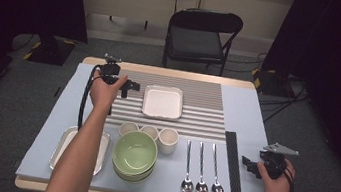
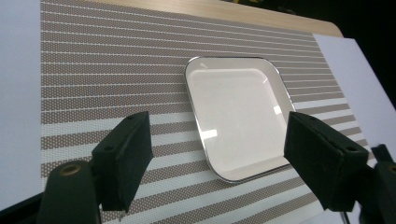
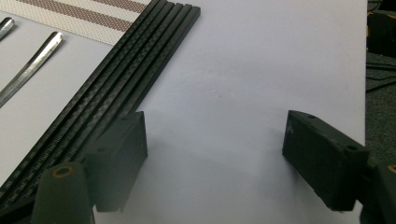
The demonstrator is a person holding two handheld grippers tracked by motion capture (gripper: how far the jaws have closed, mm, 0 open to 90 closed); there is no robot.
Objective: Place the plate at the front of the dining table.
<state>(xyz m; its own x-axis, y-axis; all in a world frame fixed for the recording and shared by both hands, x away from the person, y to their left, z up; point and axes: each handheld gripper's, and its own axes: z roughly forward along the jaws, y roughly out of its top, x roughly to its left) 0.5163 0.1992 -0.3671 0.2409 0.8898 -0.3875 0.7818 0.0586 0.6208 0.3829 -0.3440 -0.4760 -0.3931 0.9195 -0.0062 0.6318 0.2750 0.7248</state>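
left gripper (image 1: pixel 129 86): I am holding jaws spread, just left of white tray (image 2: pixel 238 116) | right gripper (image 1: pixel 246 163): jaws spread, hovering right of black chopsticks (image 3: pixel 112 88)

Left claw (image 1: pixel 131 86) extended forward, right claw (image 1: pixel 246 163) drawn back low, both with jaws apart.

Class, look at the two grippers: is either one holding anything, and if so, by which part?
Nothing is held. The left gripper is open, aimed at the white tray on the striped mat. The right gripper is open over bare table beside the black chopsticks.
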